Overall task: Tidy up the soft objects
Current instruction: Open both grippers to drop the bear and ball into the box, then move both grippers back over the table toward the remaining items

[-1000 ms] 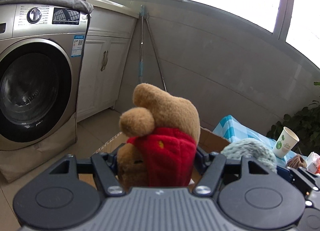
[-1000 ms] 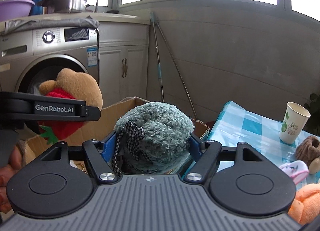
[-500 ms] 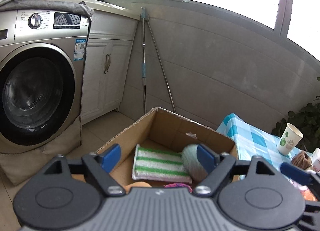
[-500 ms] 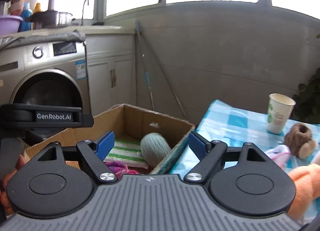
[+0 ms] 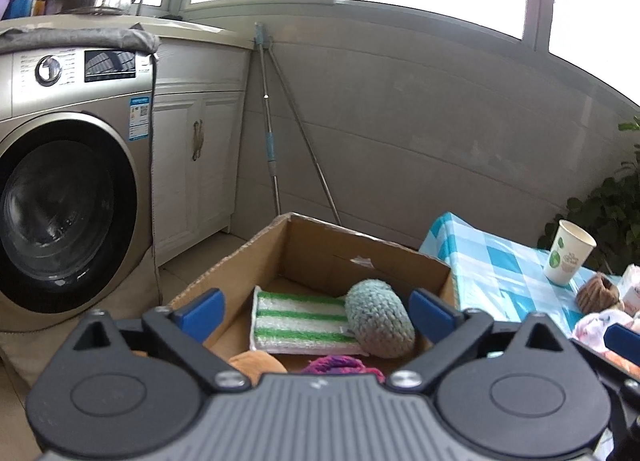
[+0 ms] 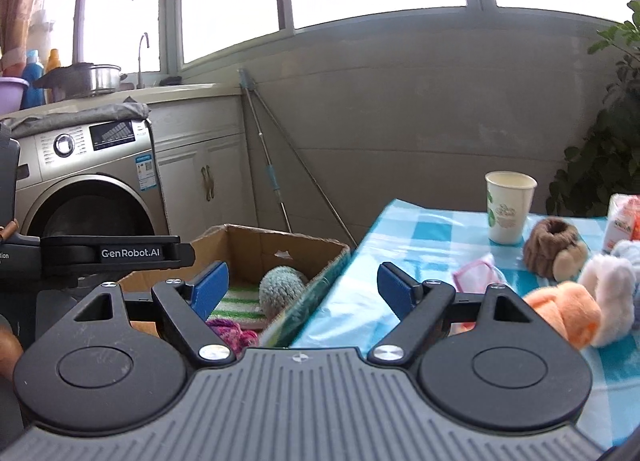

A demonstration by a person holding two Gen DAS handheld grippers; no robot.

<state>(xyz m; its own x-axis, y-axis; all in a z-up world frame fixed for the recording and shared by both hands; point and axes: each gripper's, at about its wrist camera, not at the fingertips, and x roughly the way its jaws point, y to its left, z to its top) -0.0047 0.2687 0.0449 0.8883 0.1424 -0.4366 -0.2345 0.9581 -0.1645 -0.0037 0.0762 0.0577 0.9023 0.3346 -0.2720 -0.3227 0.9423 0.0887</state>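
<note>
An open cardboard box (image 5: 320, 239) stands on the floor beside the table. In it lie a green-striped white pad (image 5: 298, 319), a grey-green knitted soft item (image 5: 378, 317), a purple knitted piece (image 5: 340, 365) and a brown plush (image 5: 256, 365). My left gripper (image 5: 316, 307) is open and empty above the box. My right gripper (image 6: 304, 287) is open and empty over the box's right edge (image 6: 324, 281). On the table lie an orange plush (image 6: 568, 313), a white plush (image 6: 612, 281), a brown knitted item (image 6: 554, 247) and a pink cloth (image 6: 478, 275).
A blue-checked tablecloth (image 6: 412, 237) covers the table. A paper cup (image 6: 508, 207) and a small carton (image 6: 622, 223) stand on it. A washing machine (image 5: 68, 189) and cabinet (image 5: 200, 165) are at the left. Mop poles (image 5: 272, 141) lean on the wall. A plant (image 6: 612, 149) is at the right.
Both grippers have opened: the brown bear in red and the grey-green knitted item dropped into the box. The right gripper has swung right toward the table.
</note>
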